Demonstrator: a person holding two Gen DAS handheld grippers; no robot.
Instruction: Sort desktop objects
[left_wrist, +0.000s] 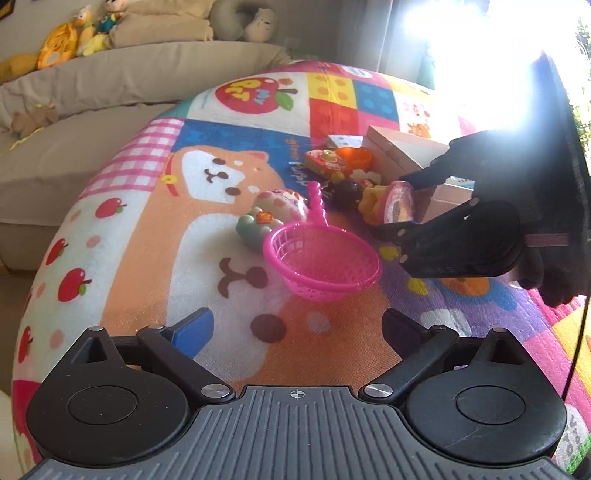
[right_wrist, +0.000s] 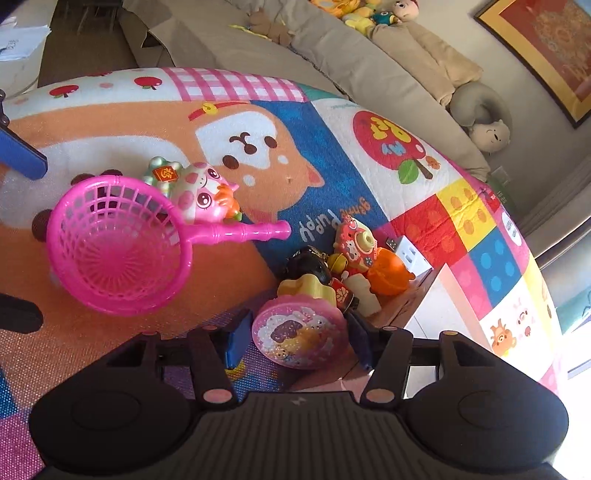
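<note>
My right gripper (right_wrist: 295, 338) is shut on a round pink glitter case (right_wrist: 300, 335), held on edge just above the mat; the case also shows in the left wrist view (left_wrist: 399, 203) between the right gripper's fingers. My left gripper (left_wrist: 297, 328) is open and empty, low over the mat, just short of a pink plastic strainer basket (left_wrist: 325, 262) with a long handle (right_wrist: 240, 233). A pink cat figure (right_wrist: 201, 197) and a green toy (left_wrist: 251, 229) lie beside the basket. A pile of small toys (right_wrist: 347, 266) lies by a white box (right_wrist: 432, 314).
The toys lie on a colourful cartoon play mat (left_wrist: 207, 229). An orange bowl (left_wrist: 355, 157) and a small white box (left_wrist: 344, 141) sit behind the pile. A beige sofa (left_wrist: 74, 122) with plush toys (left_wrist: 66, 44) borders the mat.
</note>
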